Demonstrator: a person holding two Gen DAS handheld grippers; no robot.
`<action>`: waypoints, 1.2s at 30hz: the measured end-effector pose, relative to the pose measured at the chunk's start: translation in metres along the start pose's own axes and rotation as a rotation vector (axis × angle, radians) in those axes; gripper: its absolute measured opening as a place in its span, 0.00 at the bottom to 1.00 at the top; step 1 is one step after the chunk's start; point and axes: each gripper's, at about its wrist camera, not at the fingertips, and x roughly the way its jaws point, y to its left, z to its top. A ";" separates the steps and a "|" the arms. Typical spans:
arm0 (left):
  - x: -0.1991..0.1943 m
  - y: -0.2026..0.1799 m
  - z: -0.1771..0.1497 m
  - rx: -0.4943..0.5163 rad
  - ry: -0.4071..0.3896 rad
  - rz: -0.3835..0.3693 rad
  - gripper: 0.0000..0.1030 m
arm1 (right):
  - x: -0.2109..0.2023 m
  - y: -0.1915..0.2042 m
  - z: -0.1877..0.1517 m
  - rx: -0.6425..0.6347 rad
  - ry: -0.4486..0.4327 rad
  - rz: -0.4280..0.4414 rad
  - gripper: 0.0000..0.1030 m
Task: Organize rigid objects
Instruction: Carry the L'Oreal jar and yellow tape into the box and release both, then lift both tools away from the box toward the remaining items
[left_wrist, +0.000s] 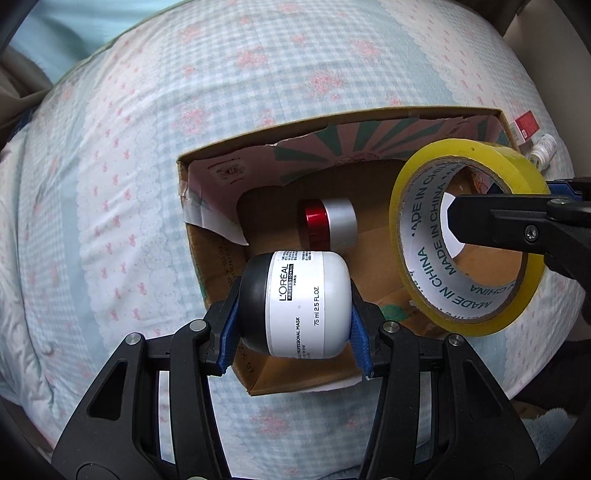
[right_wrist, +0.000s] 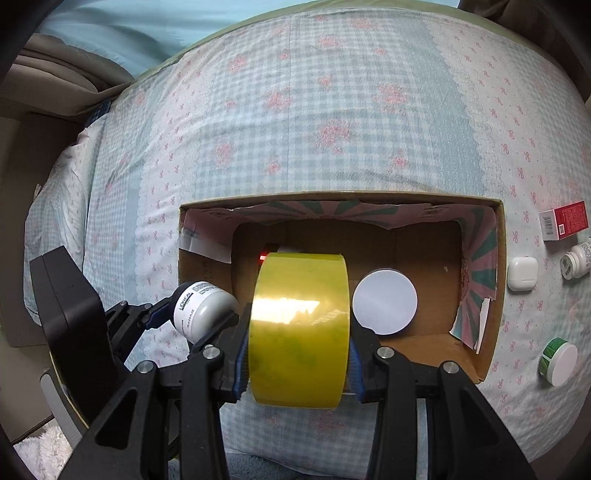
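My left gripper (left_wrist: 295, 306) is shut on a white L'Oreal jar with a black lid (left_wrist: 299, 302), held over the near left edge of an open cardboard box (left_wrist: 207, 236); the jar also shows in the right wrist view (right_wrist: 201, 308). My right gripper (right_wrist: 299, 332) is shut on a yellow tape roll (right_wrist: 299, 328), held over the box's near side; the roll also shows in the left wrist view (left_wrist: 469, 236). A silver jar with a red lid (left_wrist: 328, 223) lies inside the box. The box's wall (right_wrist: 495, 280) also shows in the right wrist view, with a round white-faced jar (right_wrist: 384, 302) inside.
The box lies on a bed with a blue checked floral cover (right_wrist: 295, 110). Right of the box lie a red carton (right_wrist: 563, 221), a white pill bottle (right_wrist: 576, 260), a white earbud case (right_wrist: 522, 273) and a green-and-white jar (right_wrist: 557, 360).
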 end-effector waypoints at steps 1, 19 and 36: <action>0.003 -0.001 0.000 0.001 0.009 0.000 0.44 | 0.004 0.000 0.002 0.000 0.015 0.007 0.38; -0.013 0.008 0.001 -0.031 -0.039 -0.061 1.00 | 0.018 -0.008 0.010 -0.035 0.000 -0.098 1.00; -0.075 0.009 -0.050 -0.074 -0.149 -0.041 1.00 | -0.030 0.009 -0.039 -0.019 -0.105 -0.068 1.00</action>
